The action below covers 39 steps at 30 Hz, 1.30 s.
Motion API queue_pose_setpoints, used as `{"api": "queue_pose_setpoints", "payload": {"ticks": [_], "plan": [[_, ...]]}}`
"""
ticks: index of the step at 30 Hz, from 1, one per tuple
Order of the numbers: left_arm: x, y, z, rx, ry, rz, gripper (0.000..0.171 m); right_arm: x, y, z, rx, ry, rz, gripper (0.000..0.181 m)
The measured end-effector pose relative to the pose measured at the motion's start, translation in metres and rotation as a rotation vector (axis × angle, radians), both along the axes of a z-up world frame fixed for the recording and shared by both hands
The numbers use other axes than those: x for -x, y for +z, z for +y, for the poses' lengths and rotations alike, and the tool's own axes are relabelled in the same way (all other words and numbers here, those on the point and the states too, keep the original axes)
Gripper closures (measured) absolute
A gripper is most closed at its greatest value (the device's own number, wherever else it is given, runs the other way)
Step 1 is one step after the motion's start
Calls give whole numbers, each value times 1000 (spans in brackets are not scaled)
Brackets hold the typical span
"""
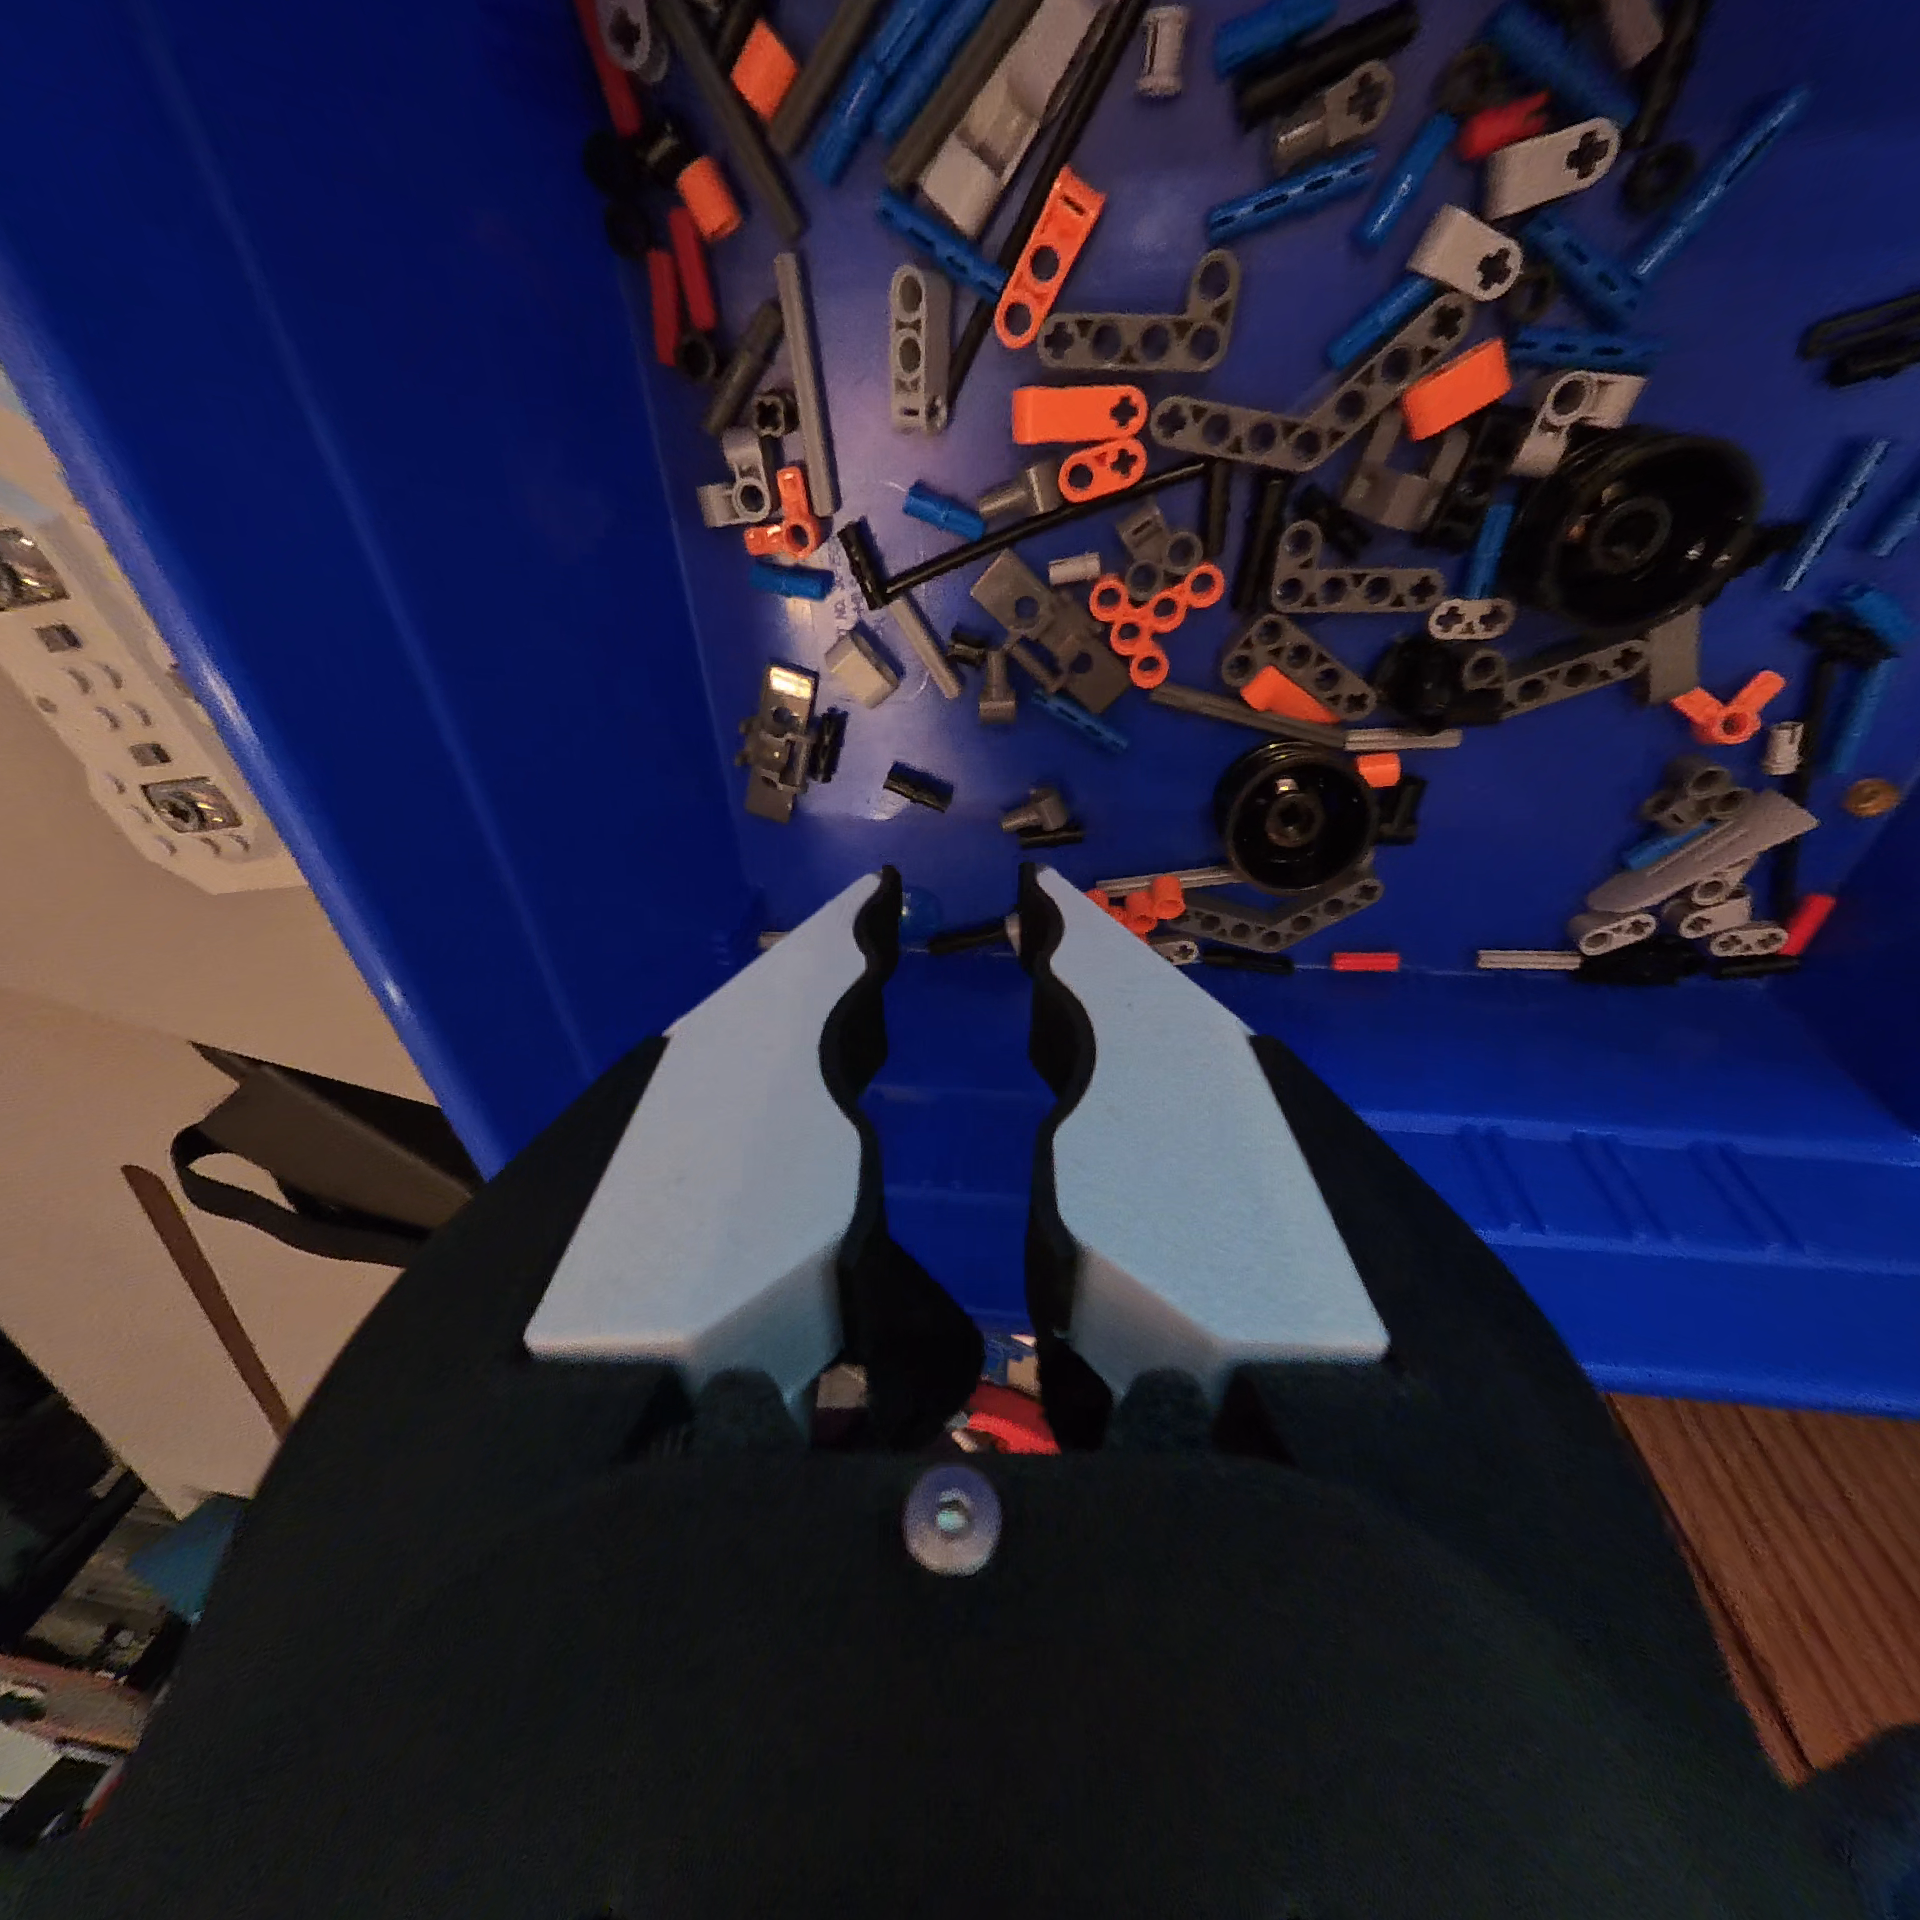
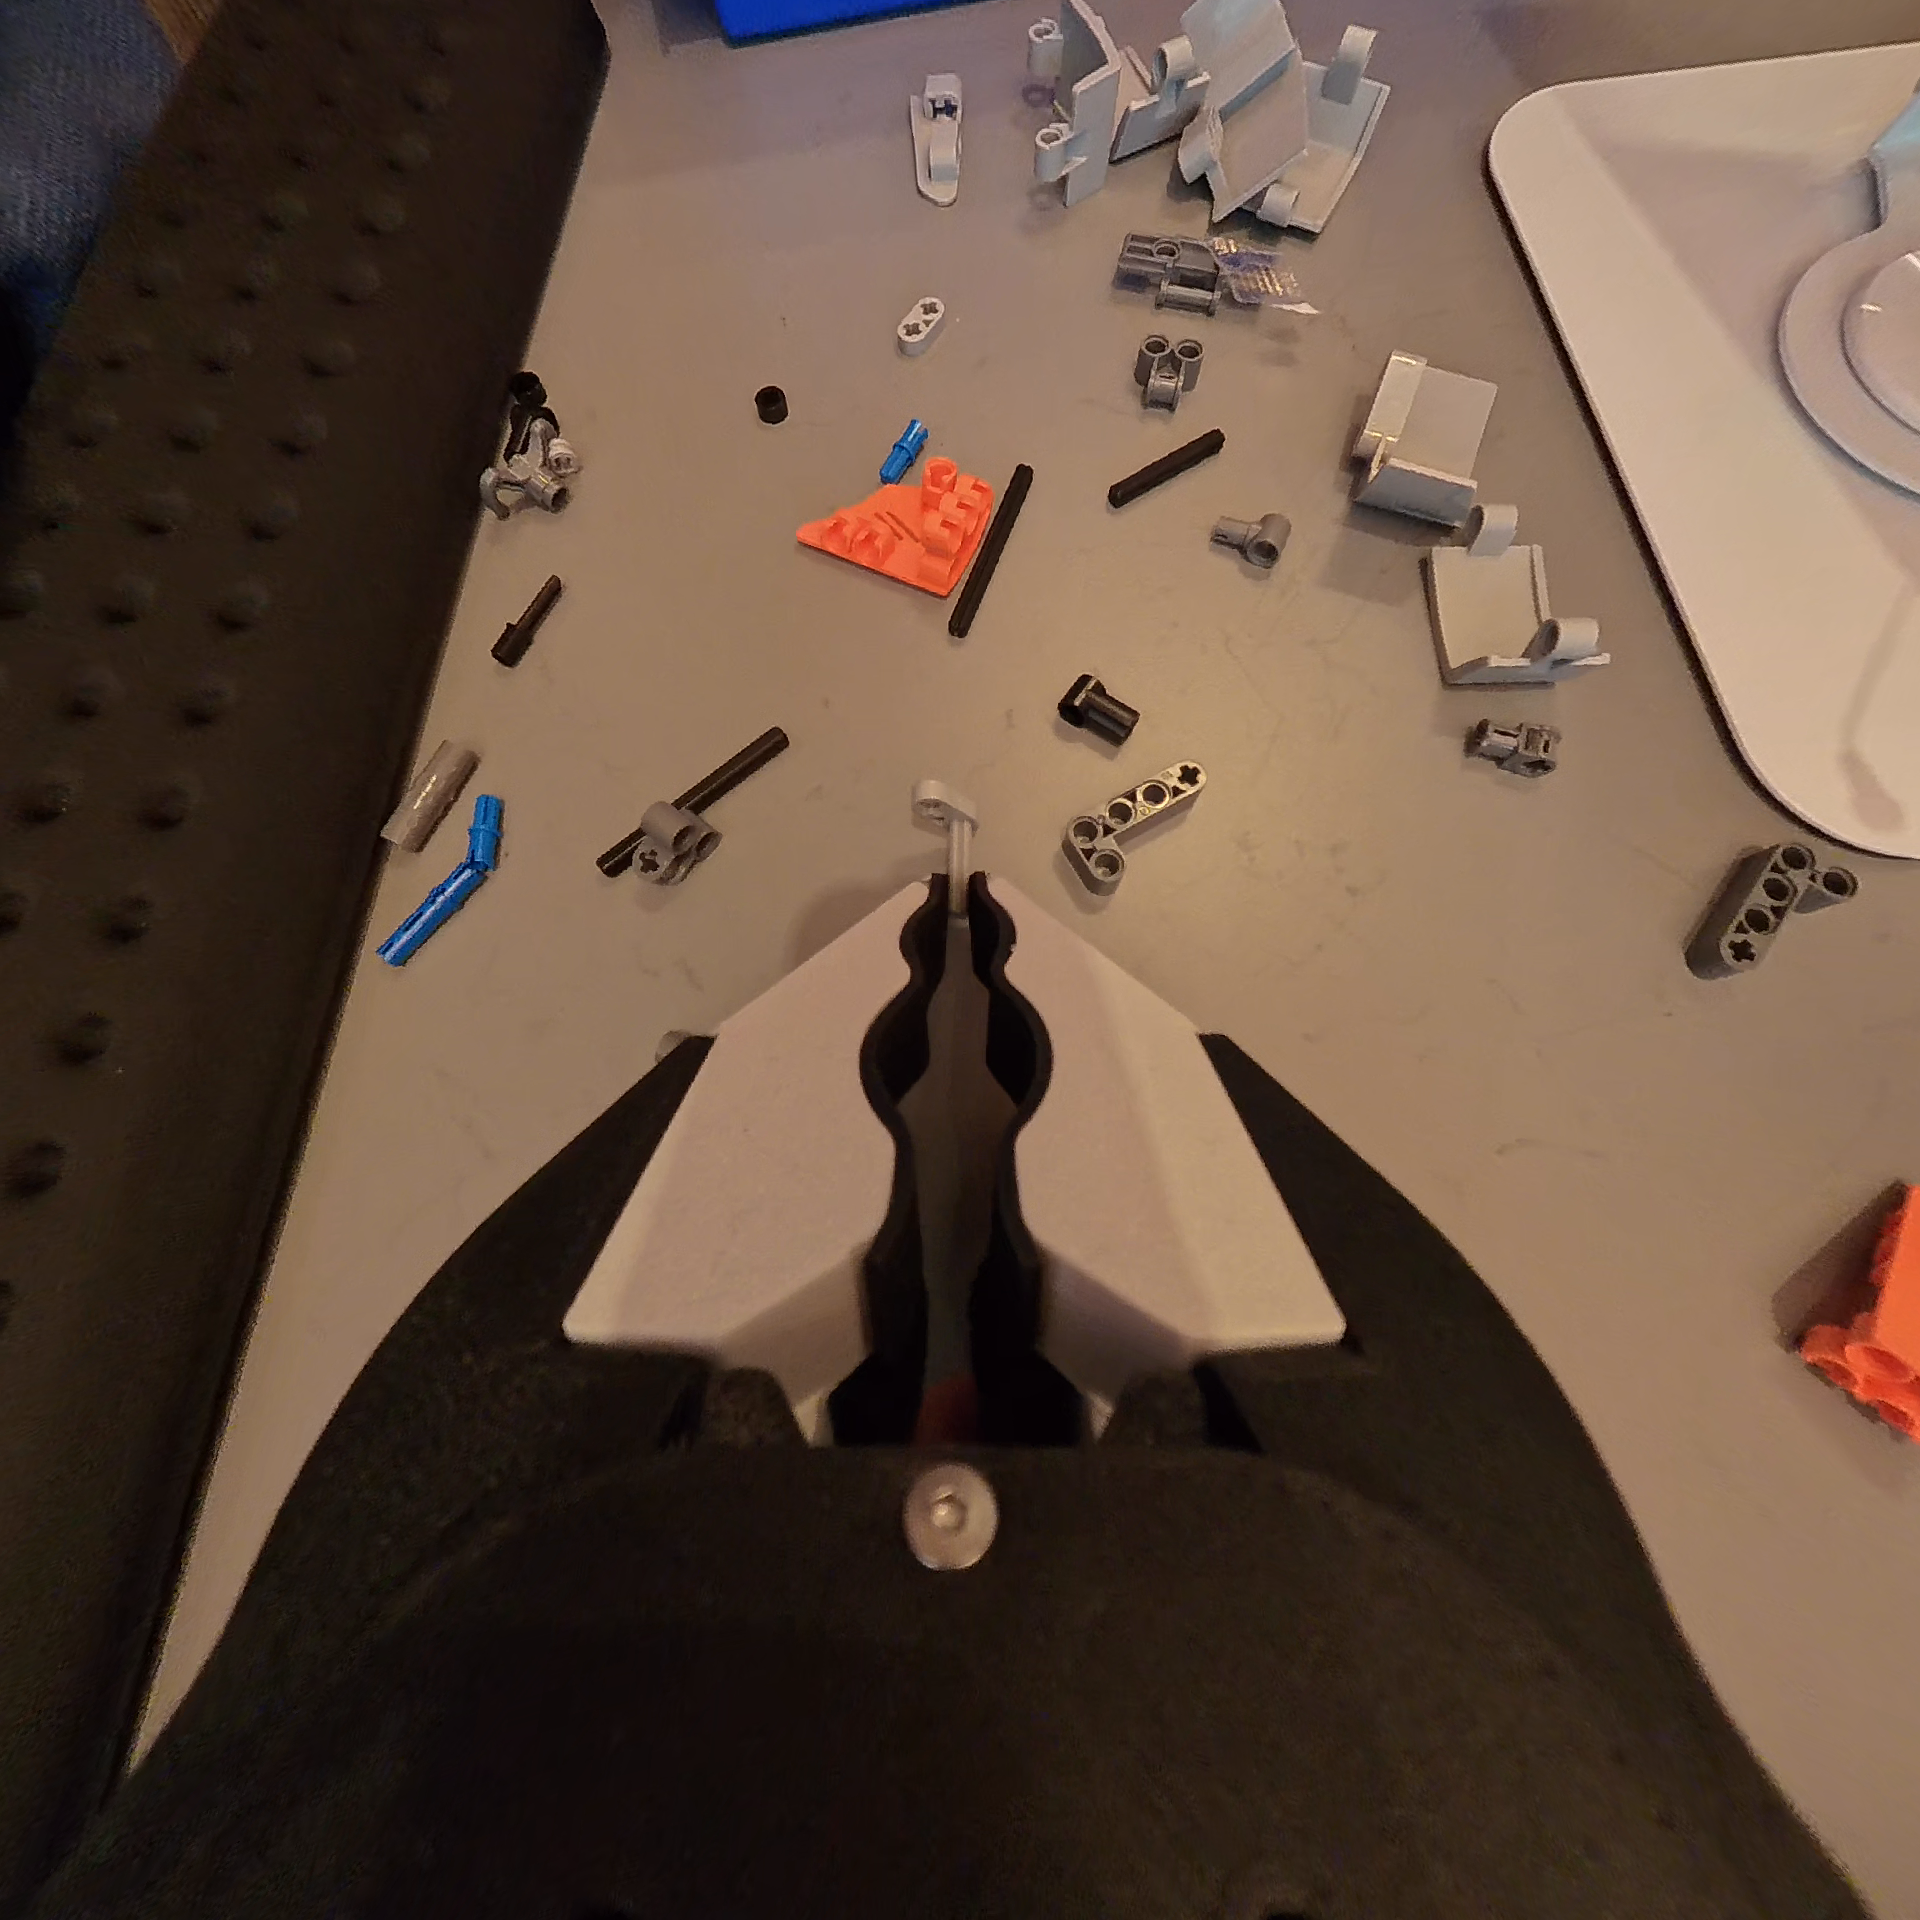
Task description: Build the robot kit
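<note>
My left gripper (image 1: 956,899) is open and empty, its tips over the near wall of a blue bin (image 1: 1351,1195). The bin holds several loose building-toy parts: grey beams, orange pieces, blue pins and two black wheels (image 1: 1299,819). Nearest the tips are a small blue round piece (image 1: 920,914) and a black pin. My right gripper (image 2: 951,888) is shut on a thin light-grey axle (image 2: 958,852) with a small grey connector at its far end, held just above a grey table (image 2: 727,987). A dark-grey L-shaped beam (image 2: 1127,823) lies just to its right.
On the table lie an orange panel piece (image 2: 904,530), black axles, blue pins, grey panels (image 2: 1205,114) and a grey beam (image 2: 1766,904). A black studded mat (image 2: 208,520) lies on the left, a white tray (image 2: 1704,416) on the right, an orange block (image 2: 1870,1340) at the right edge. About 45 cm separates my left fingertips from my right. From the right gripper's tips to the orange block (image 2: 1870,1340) is close to 15 cm.
</note>
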<state>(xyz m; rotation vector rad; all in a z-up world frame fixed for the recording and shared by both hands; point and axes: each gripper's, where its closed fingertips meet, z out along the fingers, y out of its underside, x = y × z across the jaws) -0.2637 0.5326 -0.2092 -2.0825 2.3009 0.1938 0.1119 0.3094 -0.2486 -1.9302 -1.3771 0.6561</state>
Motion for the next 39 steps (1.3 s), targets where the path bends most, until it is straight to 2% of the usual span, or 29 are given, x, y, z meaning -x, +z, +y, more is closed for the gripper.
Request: {"api": "queue_pose_setpoints", "payload": {"ticks": [7, 12, 16, 19, 20, 26, 34, 39], "plan": [[8, -5, -21, 89, -5, 60, 149, -1, -2, 0, 5, 2, -1, 180], [13, -15, -53, 233, -26, 113, 138, -1, -2, 0, 5, 4, -2, 180], [16, -28, -62, 243, -59, 187, 130, 0, -2, -1, 4, 5, -3, 180], [13, -37, -67, 235, -85, 203, 134, 0, -1, -1, 2, 6, -3, 180], [13, -39, -66, 220, -93, 212, 139, 0, -1, -1, 3, 6, -3, 180], [9, -39, -60, 178, -120, 208, 139, -1, -2, -1, 2, 6, -2, 180], [-3, -29, -29, 82, -108, 121, 139, -1, -1, -2, 1, 8, -3, 180], [-5, -32, -8, 22, -90, 110, 139, 0, -3, -3, 1, 15, -8, 180]]}}
